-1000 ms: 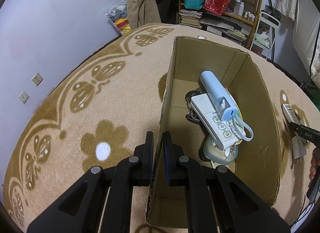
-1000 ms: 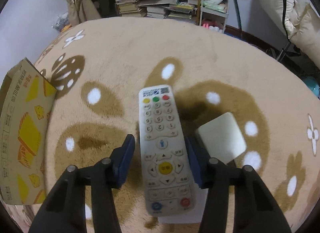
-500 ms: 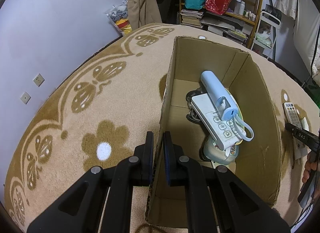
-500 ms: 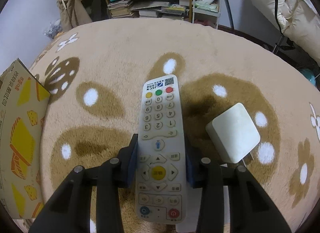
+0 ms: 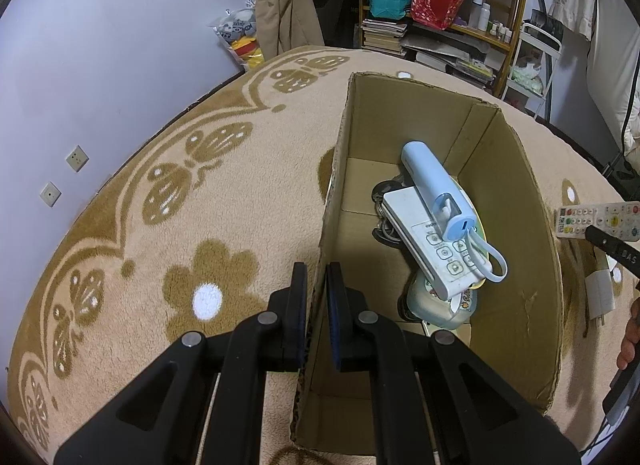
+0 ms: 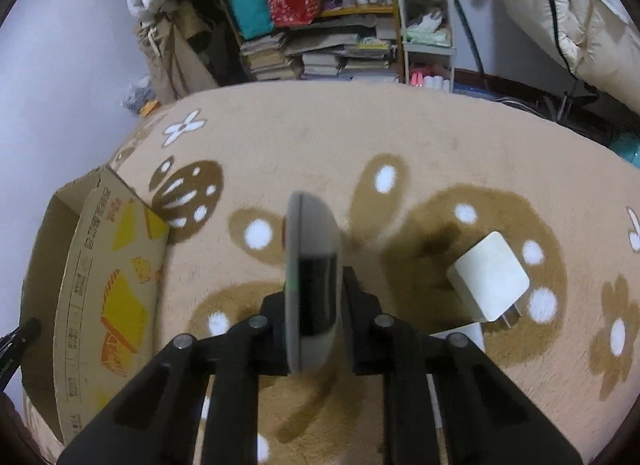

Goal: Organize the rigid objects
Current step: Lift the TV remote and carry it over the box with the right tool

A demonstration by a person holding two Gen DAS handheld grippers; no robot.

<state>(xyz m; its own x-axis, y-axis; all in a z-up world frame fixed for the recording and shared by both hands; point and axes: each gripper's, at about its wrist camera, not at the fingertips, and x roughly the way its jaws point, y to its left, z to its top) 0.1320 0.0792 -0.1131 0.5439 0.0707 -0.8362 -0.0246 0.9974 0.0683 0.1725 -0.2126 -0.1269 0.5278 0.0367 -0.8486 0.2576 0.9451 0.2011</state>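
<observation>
- My left gripper [image 5: 317,297] sits at the bottom centre of the left wrist view, its two fingers pinched tight on the near-left wall of the cardboard box [image 5: 516,249], one finger outside the wall and one inside.
- The box stands open-topped on the patterned carpet [image 5: 180,193], filling the middle and right of that view.
- Inside it, toward the far right corner, I see a white remote [image 5: 424,241] lying aslant with a pale blue power bank [image 5: 434,189] resting on top of it; a looped white cable hangs off the bank's near end.
- Under those lie a rounded cream item and something dark; I cannot tell what either is.
- My right gripper [image 6: 316,301] is at the lower centre of the right wrist view. Its jaws have just been closing, and the grey remote [image 6: 314,277] is now clamped between them.
- That remote is turned on edge, so I see its narrow side and a dark window; it is blurred.
- In the left wrist view the same remote [image 5: 600,221] shows at the right edge, button face up, clear of the carpet and beside the box's right wall.
- A white charger block [image 6: 488,277] lies on the carpet at the right of the right wrist view, prongs toward the lower right, apart from the remote.
- The box's printed outer wall [image 6: 108,289] fills the left of that view.
</observation>
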